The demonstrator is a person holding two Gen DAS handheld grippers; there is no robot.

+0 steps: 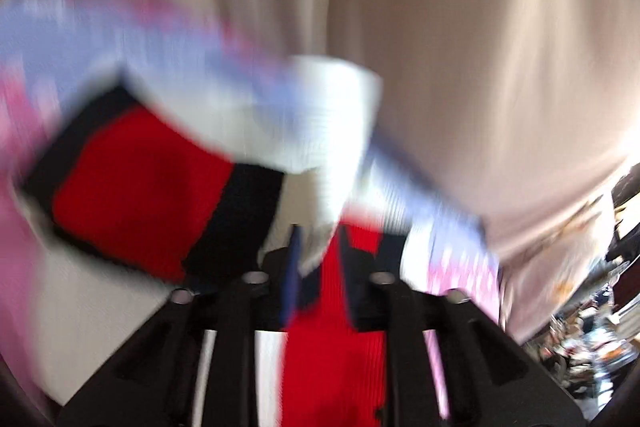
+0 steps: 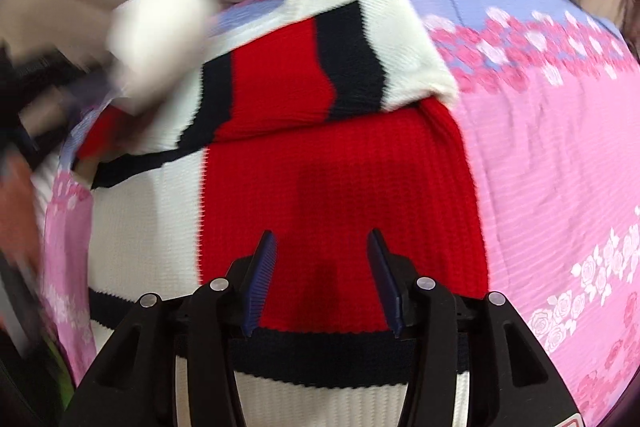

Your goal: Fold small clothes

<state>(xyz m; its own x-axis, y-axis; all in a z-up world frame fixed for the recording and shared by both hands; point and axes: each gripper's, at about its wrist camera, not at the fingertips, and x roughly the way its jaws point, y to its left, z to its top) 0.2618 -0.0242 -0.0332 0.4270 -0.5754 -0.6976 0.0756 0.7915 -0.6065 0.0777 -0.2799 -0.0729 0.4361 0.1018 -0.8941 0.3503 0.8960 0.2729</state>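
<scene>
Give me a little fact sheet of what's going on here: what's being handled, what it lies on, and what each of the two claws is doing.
garment: knitted sweater in red, white and black blocks
surface: pink and lilac floral cloth
sweater state: one part folded over the red body, white cuff lifted
left gripper: fingers close together with sweater fabric between them; picture blurred
right gripper: open, above the red panel, holding nothing
background: beige fabric
</scene>
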